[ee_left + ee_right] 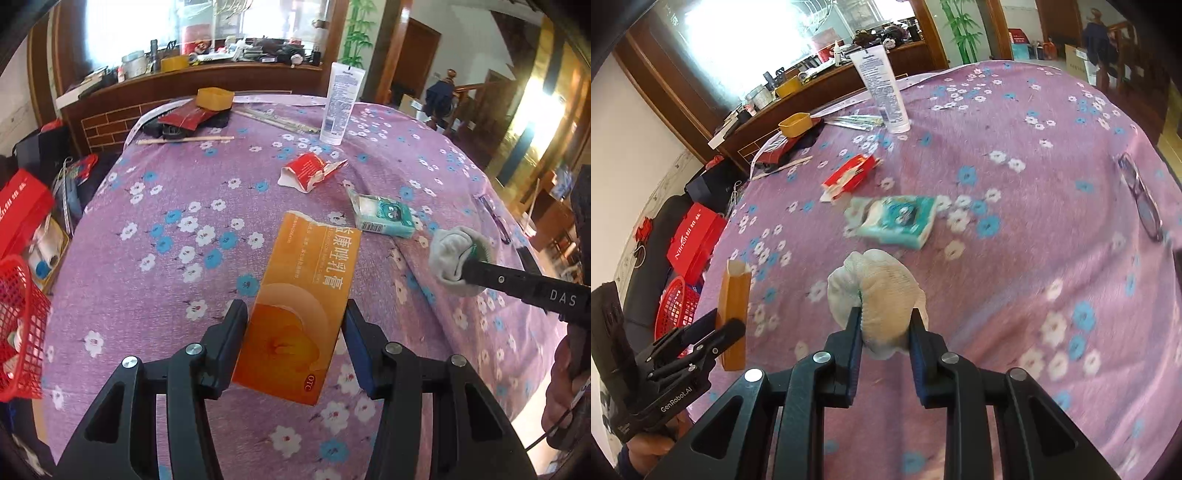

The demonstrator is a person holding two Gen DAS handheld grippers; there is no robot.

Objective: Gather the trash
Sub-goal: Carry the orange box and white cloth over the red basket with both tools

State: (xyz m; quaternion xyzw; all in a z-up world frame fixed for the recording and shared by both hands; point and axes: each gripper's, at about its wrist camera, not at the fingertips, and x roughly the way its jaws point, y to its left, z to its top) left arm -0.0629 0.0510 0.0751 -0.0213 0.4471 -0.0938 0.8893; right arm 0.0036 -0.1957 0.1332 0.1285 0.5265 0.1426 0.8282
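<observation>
Landmark: white lotion tube [339, 105], standing upright on its cap at the far side of the desk [166, 236], which carries a purple cloth printed with white and blue flowers.

1. Left claw [295, 325]. Jaws partly apart and clamped on the two long sides of an orange medicine carton [299, 306]. The carton's torn upper end points toward the tube; the carton sits well on the near side of the tube, lifted over the cloth. In the right wrist view the same claw [718, 325] appears at the left edge with the carton [733, 314] upright in it.

2. Right claw [884, 325]. Jaws drawn close together and pinching a crumpled white wad [877, 295], soft and ribbed in texture, with a trace of green at its fold. The wad bulges out beyond the jaw tips. In the left wrist view the wad [456, 258] is seen at the end of this claw's black finger, well to the near right of the tube.

3. Torn red and white wrapper [312, 171]. Lying flat on the cloth, just on the near side of the tube.

4. Teal tissue packet [384, 216], opened at one end. Lying on the cloth, nearer than the wrapper and slightly right of the tube's line, between the tube and the wad.

5. Red mesh basket [18, 328]. Off the desk's left edge, far to the near left of the tube, with some items inside that are too small to identify.

6. Purple-framed spectacles [1141, 199]. Lying on the cloth well right of the tube.
</observation>
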